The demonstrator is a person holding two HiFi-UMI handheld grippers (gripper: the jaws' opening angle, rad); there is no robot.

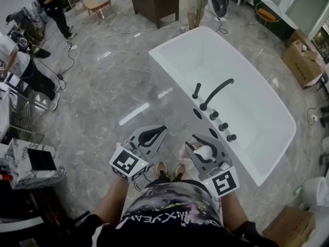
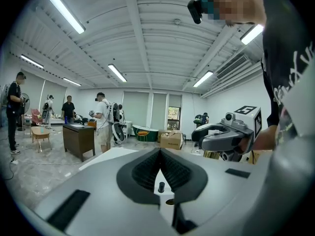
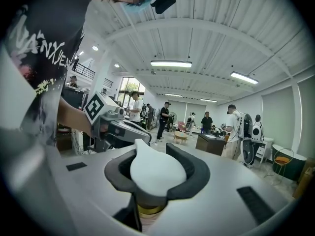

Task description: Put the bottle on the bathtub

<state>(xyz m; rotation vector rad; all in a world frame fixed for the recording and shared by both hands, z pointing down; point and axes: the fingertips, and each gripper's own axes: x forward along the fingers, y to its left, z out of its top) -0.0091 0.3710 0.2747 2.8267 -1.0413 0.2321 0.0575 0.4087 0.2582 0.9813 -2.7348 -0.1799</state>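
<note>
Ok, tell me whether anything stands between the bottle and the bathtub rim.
Nothing visible does. The bottle, shut in the right tool, hangs just short of the bathtub and its near rim. The faucet and knobs take up part of that rim.

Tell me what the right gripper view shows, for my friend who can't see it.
The right gripper is shut on a white bottle with a gold band, filling the middle. Behind, the left gripper shows at left and people stand in a bright hall.

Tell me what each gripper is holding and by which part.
Right gripper: the bottle, clamped on its white rounded part above the gold band. Left gripper: shut, empty.
</note>
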